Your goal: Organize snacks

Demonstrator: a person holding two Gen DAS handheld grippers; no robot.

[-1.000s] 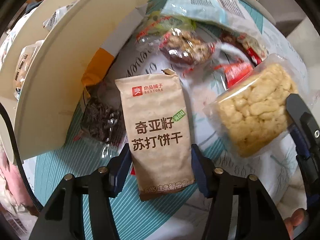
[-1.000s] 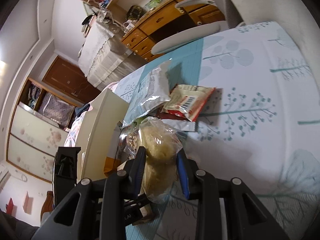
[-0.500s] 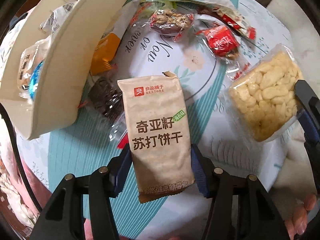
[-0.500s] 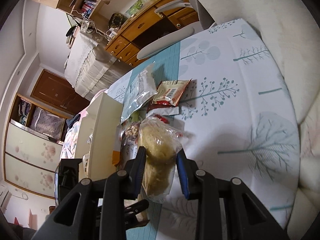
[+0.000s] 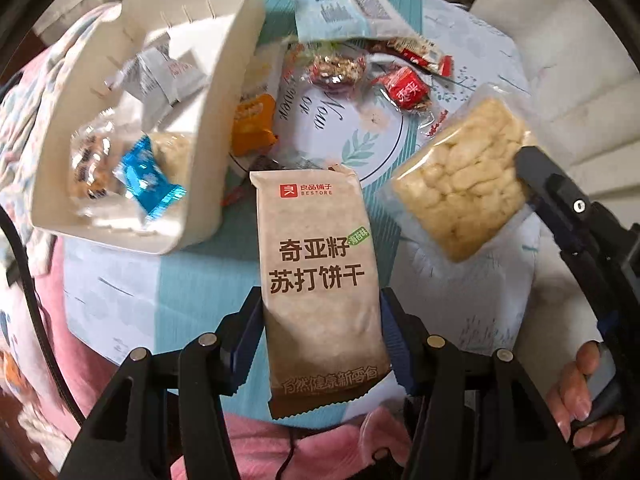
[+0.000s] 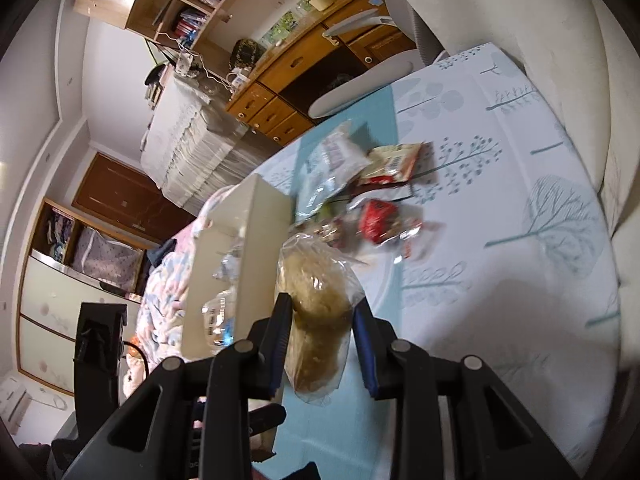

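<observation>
Here, the left gripper jaws held the brown cracker pack and the right gripper jaws squeezed the puffed rice bag. Both probably needed lifting over the white bin wall, on the left, before letting go.

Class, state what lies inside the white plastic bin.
The white plastic bin holds a blue foil packet, white sachets and a clear-wrapped dark snack; whatever lies beneath them is covered.

Brown cracker packet reads "良品铺子 BESTORE" and "奇亚籽 苏打饼干"; the tablecloth beneath shows cursive "Now or never".
</observation>
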